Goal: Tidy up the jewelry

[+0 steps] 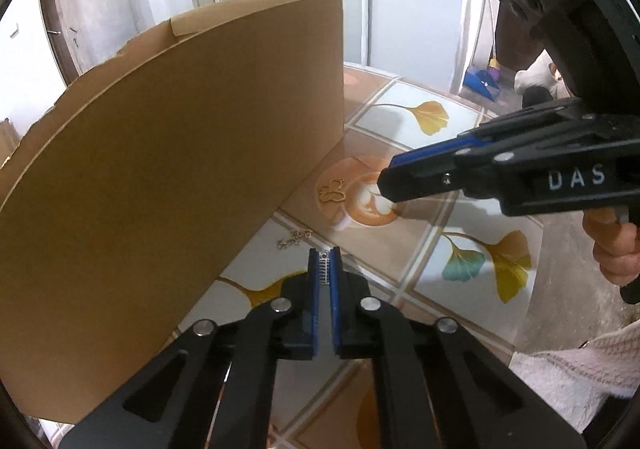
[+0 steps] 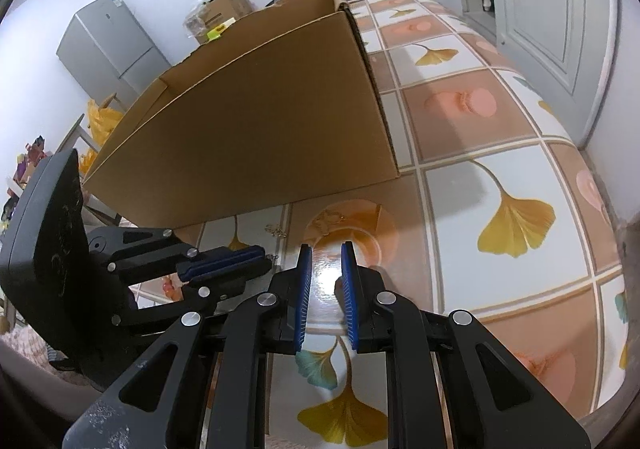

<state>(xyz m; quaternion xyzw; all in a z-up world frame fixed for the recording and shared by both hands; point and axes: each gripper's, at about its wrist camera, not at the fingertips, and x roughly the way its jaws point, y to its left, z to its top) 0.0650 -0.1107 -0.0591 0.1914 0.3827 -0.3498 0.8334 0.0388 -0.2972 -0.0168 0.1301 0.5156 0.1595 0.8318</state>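
Left gripper (image 1: 325, 254): jaws together, nothing visibly caught; silver chain (image 1: 295, 238) on table (image 1: 400, 233), just ahead-left of its tips, nearest hand; right gripper (image 2: 326, 249): jaws apart, empty; gold butterfly pendant (image 1: 331, 190) by cardboard box (image 1: 180, 169).

My left fingers (image 1: 324, 269) pinch something silvery, too small to name. The cardboard box (image 1: 172, 185) hides the bench (image 1: 400, 121) behind it, and its left end runs off frame.

Both wrist views look steeply down, close to the patterned table (image 1: 472, 209) — sharing the cardboard box (image 2: 256, 121), frame left.
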